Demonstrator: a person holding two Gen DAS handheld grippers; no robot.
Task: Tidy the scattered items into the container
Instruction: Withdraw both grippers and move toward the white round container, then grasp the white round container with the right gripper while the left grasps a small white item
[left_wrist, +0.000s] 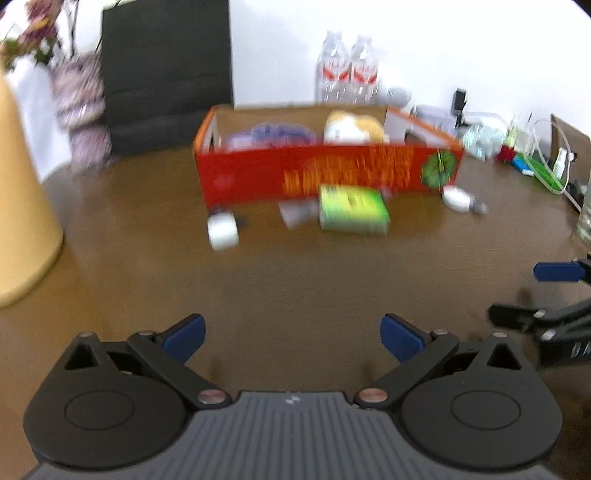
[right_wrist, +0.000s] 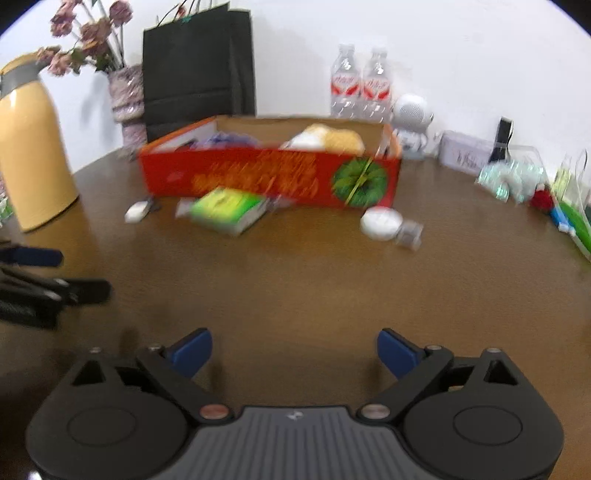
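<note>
A red cardboard box (left_wrist: 258, 177) (right_wrist: 240, 177) stands open on the brown table, with a yellow-white soft item (left_wrist: 354, 127) (right_wrist: 328, 140) and a purple item (left_wrist: 273, 134) inside. In front of it lie a green box (left_wrist: 352, 210) (right_wrist: 229, 208), a small white item (left_wrist: 221, 229) (right_wrist: 136, 212) at the left, and a white bottle (left_wrist: 460, 199) (right_wrist: 384, 223) at the right. My left gripper (left_wrist: 293, 338) is open and empty, well short of them. My right gripper (right_wrist: 293, 350) is open and empty too. Both views are blurred.
A yellow thermos (left_wrist: 22, 206) (right_wrist: 31, 147) stands at the left. A black bag (right_wrist: 199, 70), a flower vase (right_wrist: 127, 99), two water bottles (right_wrist: 360, 85), a white robot figure (right_wrist: 410, 122) and assorted clutter (right_wrist: 517, 177) line the back and right edge.
</note>
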